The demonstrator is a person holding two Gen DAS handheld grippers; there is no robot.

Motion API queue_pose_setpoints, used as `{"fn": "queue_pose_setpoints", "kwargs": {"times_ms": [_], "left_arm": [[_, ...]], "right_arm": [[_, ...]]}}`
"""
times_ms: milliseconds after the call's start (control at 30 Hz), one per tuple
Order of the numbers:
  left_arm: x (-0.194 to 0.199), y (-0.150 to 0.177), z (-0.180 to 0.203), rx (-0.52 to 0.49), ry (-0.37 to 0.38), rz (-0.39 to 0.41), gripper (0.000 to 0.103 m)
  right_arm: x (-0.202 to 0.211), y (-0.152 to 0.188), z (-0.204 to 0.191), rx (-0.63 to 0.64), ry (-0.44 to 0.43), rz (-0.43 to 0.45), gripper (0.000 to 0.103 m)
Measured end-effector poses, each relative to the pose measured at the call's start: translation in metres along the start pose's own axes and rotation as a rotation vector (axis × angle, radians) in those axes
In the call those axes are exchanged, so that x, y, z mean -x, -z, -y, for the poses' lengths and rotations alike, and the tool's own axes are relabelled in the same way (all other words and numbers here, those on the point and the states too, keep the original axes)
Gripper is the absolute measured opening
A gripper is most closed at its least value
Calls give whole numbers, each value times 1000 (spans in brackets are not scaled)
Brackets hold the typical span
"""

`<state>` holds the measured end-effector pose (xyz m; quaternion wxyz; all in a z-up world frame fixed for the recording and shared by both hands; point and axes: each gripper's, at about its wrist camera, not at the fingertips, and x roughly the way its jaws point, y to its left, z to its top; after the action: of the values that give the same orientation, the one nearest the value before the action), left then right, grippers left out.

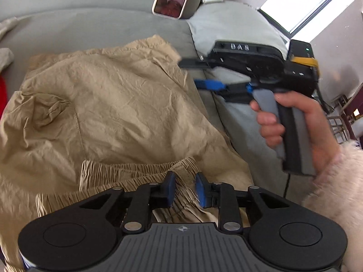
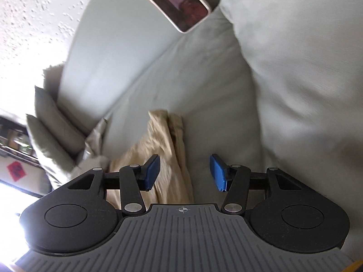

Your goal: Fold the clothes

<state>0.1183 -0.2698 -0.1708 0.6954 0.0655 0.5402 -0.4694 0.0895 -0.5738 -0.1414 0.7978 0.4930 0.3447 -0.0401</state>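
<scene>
Crumpled tan shorts [image 1: 118,104] lie spread on a grey sofa seat [image 1: 95,29]. At the bottom of the left wrist view, my left gripper [image 1: 185,189] has its blue pads closed on the bunched elastic waistband [image 1: 136,170] at the near edge. A hand [image 1: 292,122] holds my right gripper [image 1: 198,73] in the air by the shorts' far right corner; it is open and empty. In the blurred right wrist view, my right gripper [image 2: 183,172] stands wide open, with a folded edge of the shorts [image 2: 168,149] below and beyond its left finger, not touched.
A grey cushion [image 1: 233,27] rises just right of the shorts. More cushions [image 2: 52,131] lean at the sofa's far end. A red item [image 1: 2,95] and pale cloth [image 1: 5,56] sit at the left edge. A fluffy sleeve [image 1: 340,181] is near right.
</scene>
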Motion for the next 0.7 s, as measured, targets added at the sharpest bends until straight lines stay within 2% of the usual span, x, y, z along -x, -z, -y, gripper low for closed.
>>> {"fn": "queue_pose_setpoints", "kwargs": {"times_ms": [167, 267, 300, 333, 400, 467, 533, 700], "left_arm": [[-1, -1, 0, -2, 5, -10, 26], [-1, 1, 2, -6, -2, -2, 26], [-1, 2, 3, -8, -4, 1, 26], [-1, 3, 4, -9, -7, 4, 26], [0, 4, 5, -12, -11, 10, 27], [0, 5, 7, -14, -16, 16, 27], [0, 7, 8, -17, -20, 21, 27], [42, 26, 23, -2, -78, 103, 25]], "right_arm": [[-31, -22, 3, -28, -83, -67, 56], [-45, -28, -5, 8, -73, -81, 56], [-47, -29, -8, 20, -56, -81, 52], [-50, -30, -11, 32, -38, -81, 34], [-52, -30, -17, 51, -11, -73, 7], [-48, -26, -21, 59, -3, -49, 5], [-33, -17, -36, 119, -22, 4, 4], [22, 19, -91, 321, -100, 102, 4]]}}
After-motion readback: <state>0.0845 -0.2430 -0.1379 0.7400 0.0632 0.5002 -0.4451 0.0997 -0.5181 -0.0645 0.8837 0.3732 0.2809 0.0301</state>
